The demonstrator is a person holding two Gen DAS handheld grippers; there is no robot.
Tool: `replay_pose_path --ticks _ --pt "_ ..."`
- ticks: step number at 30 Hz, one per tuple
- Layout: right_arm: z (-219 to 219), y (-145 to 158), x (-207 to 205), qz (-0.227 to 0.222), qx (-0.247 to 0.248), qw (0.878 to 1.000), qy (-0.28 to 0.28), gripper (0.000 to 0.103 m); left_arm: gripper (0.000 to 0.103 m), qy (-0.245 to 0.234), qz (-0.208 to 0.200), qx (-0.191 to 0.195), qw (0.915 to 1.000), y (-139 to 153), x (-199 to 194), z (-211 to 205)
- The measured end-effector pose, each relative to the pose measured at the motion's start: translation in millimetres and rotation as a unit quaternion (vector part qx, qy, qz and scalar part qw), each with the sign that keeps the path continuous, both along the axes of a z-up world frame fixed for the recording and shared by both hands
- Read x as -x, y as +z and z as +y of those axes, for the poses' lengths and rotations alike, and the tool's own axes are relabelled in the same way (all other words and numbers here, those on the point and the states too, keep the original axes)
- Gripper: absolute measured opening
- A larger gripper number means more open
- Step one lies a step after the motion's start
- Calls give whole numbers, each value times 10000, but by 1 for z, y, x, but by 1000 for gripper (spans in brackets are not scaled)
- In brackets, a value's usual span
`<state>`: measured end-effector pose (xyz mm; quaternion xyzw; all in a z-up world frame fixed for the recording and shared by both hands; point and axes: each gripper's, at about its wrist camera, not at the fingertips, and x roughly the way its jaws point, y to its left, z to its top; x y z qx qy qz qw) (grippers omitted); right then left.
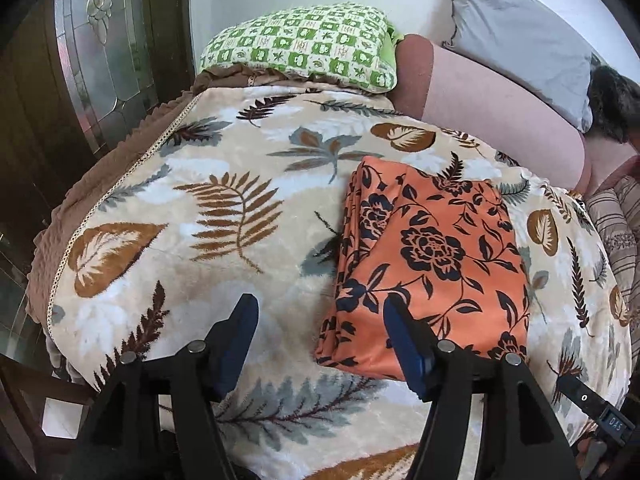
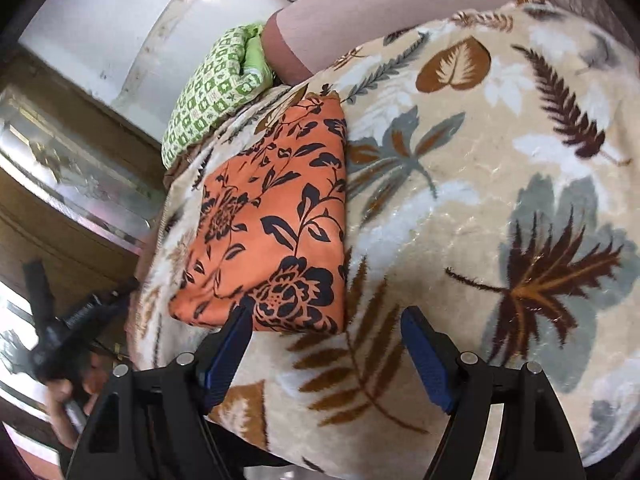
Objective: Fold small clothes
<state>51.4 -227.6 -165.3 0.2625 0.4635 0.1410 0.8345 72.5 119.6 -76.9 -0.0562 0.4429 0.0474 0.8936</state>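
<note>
While both tools are hanging released above the bed, the orange cloth [image 1: 430,256] is lying as a folded, roughly rectangular packet on the leaf blanket [image 1: 224,208], flat, no loose flap showing

Left tool [image 1: 318,312]: jaws standing apart, nothing between them. Its right-hand finger is overlapping the cloth's near edge in the left wrist view, but whether it is touching or only passing above, cannot tell. Its other finger is sitting over bare blanket. So the cloth is lying ahead and to the right of this tool, near corner closest

Right tool [image 2: 324,322]: also released, empty. In the right wrist view the cloth [image 2: 276,224] is lying ahead and to the left, near edge just beside the left-hand finger tip; the gap between the fingers is showing only blanket [image 2: 480,208]

Long axis: running away from both tools, toward the green pillow [image 1: 304,46] at the far end of the bed. Short edge is facing the tools

The cloth is sitting between the two tools, each roughly equally near, one flanking each near corner

Judgement: fold is looking finished or close to it. A further fold would be calling for both tools closing on the near short edge and carrying it away along the long axis; a lone tool would likely be skewing the packet
</note>
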Motion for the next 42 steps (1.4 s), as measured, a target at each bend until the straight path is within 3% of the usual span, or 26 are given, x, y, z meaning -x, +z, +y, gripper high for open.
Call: replay_pose_path --ticks 4,6,13,19,22,25,29,30,32,33,35,37,38,39,40,42 --pt "7 5 -2 -72 -85 9999 99 79 66 -28 26 25 10000 -3 1 1" --pt "5 2 -5 -4 -220 9997 87 79 72 1 84 81 9999 -8 0 5" --pt "-9 -10 -26 306 -556 9980 -75 79 75 -5 509 500 9975 -41 -28 20" --pt "-15 -7 -82 384 -681 9969 -56 79 75 -127 687 896 9935 -51 -80 19" --pt "-12 -14 -119 506 -856 9950 -4 79 76 -272 787 883 9926 -59 -104 13" --pt "-2 -34 -152 798 -848 9931 120 79 76 -375 1039 786 9908 -78 -124 7" --pt "11 -55 -171 997 -935 9903 233 80 76 -439 1110 967 9881 -91 -130 6" --pt "16 -48 -170 807 -998 9911 363 77 73 -463 1094 947 9884 -90 -129 6" --pt "29 -35 -167 597 -795 9932 610 66 37 -722 1085 1091 9855 -88 -127 1" --pt "36 -33 -168 577 -514 9948 666 65 36 -779 1099 1071 9851 -87 -128 -1" --pt "37 -48 -175 851 -506 9929 659 61 37 -741 1133 869 9870 -88 -130 -8" --pt "32 -58 -173 957 -855 9902 550 62 48 -641 1085 766 9891 -88 -129 -10" --pt "34 -54 -170 848 -850 9910 597 62 56 -614 1039 694 9903 -87 -128 -10" --pt "37 -53 -168 801 -755 9918 655 62 56 -634 995 674 9907 -88 -126 -8" --pt "39 -52 -167 775 -685 9923 678 61 56 -681 996 779 9896 -90 -126 -4" --pt "40 -59 -168 872 -851 9905 631 58 36 -755 1111 1411 9808 -95 -129 5"
